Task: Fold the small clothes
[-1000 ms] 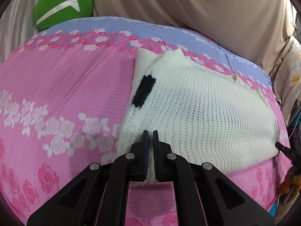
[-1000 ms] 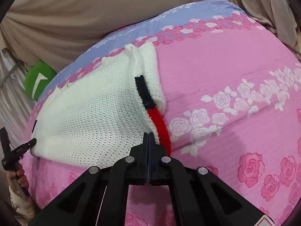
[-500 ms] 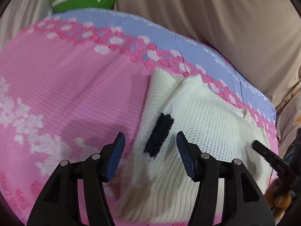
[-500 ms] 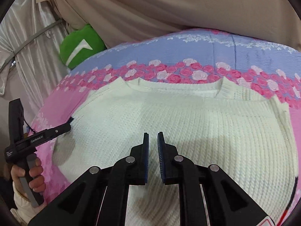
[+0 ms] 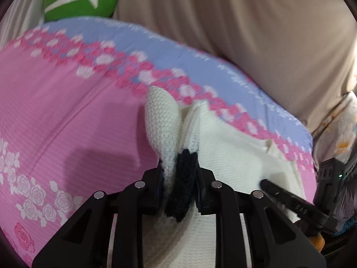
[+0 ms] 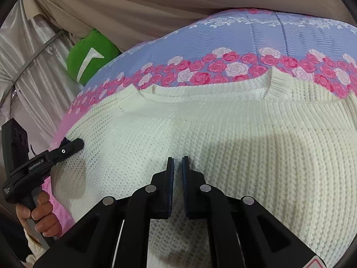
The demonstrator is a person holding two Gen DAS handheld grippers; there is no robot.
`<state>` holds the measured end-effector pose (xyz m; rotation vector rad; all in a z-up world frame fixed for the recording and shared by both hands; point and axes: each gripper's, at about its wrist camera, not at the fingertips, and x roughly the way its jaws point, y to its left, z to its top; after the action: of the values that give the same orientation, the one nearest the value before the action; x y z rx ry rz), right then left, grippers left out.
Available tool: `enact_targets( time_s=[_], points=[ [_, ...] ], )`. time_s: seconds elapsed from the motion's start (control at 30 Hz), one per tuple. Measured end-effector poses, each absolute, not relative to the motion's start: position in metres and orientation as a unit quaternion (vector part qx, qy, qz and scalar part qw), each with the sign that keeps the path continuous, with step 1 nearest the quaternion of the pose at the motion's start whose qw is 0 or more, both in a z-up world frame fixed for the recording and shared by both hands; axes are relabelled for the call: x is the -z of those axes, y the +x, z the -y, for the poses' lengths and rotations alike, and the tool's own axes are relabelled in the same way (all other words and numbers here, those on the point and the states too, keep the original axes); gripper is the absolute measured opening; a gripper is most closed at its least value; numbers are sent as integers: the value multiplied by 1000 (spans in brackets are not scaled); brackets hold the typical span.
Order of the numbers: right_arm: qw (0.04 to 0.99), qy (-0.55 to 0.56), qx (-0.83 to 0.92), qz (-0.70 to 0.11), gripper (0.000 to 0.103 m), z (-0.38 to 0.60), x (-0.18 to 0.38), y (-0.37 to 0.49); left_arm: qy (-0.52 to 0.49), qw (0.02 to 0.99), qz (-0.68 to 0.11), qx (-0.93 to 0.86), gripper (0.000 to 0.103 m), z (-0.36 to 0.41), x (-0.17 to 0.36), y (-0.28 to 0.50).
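1. Nearby, the left gripper (image 5: pixel 178 178) pinched the white sweater's (image 6: pixel 223 138) black-striped sleeve (image 5: pixel 181 192), lifted.
2. The right gripper (image 6: pixel 175 176) hovered over it, tongs slightly apart.
3. The sweater lay on the pink floral bedspread (image 5: pixel 67 116).

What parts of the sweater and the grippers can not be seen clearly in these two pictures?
- Sweater hem: right wrist view, hidden behind the right gripper.
- Sleeve end: left wrist view, hidden inside the left gripper.
- Whether the right gripper pinches knit: its narrow gap does not show this.
- Bedsheet roses: left wrist view, blurred.
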<state>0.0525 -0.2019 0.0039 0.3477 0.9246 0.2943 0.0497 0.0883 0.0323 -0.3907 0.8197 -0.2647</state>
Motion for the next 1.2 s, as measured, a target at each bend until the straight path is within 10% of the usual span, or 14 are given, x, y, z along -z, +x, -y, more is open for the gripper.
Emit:
enact_targets(
  time_s=[0.37, 0.67, 1.2],
  points=[
    [898, 195, -84, -386, 21, 279, -18, -59, -86, 902, -330, 264, 19, 58, -105, 7],
    [893, 246, -19, -376, 25, 347, -6, -113, -14, 853, -420, 309, 21, 182, -36, 1],
    [895, 265, -86, -349, 60, 331, -32, -63, -65, 885, -383, 256, 42, 44, -65, -35]
  ],
)
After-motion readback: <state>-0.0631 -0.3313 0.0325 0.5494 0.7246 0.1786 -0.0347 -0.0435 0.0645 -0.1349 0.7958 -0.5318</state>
